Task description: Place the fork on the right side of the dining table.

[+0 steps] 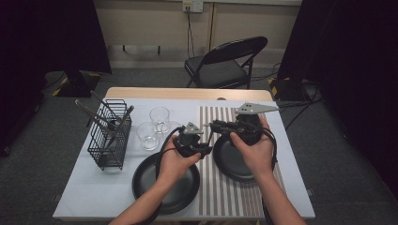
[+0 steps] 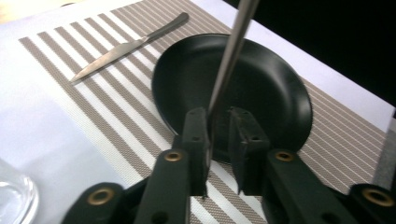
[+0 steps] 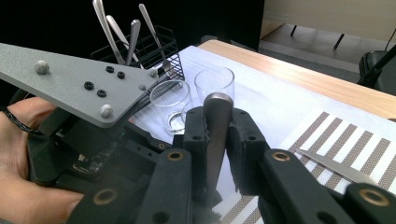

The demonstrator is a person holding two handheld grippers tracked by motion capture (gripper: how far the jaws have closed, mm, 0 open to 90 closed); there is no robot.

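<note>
- High view: I hold the left gripper point(image 1: 205, 149) and the right gripper point(image 1: 212, 125) close together over the striped placemat point(image 1: 206, 187) mid-table. I count two black plates, one point(image 1: 145, 180) near the front edge, one point(image 1: 225, 161) on the mat. Two glasses point(image 1: 159, 117) stand beside the wire cutlery basket point(image 1: 111, 140) by the left edge. The table's right strip lies bare.
- Left gripper view: a thin metal utensil point(image 2: 231, 56) stands between my jaws; it lies against the left pad with a gap to the right one, so the jaws are apart. A table knife point(image 2: 128, 45) lies on the mat beyond the plate.
- Right gripper view: my jaws are clamped on the utensil's rounded handle end point(image 3: 217, 126). I count four handles in the basket point(image 3: 156, 49).
</note>
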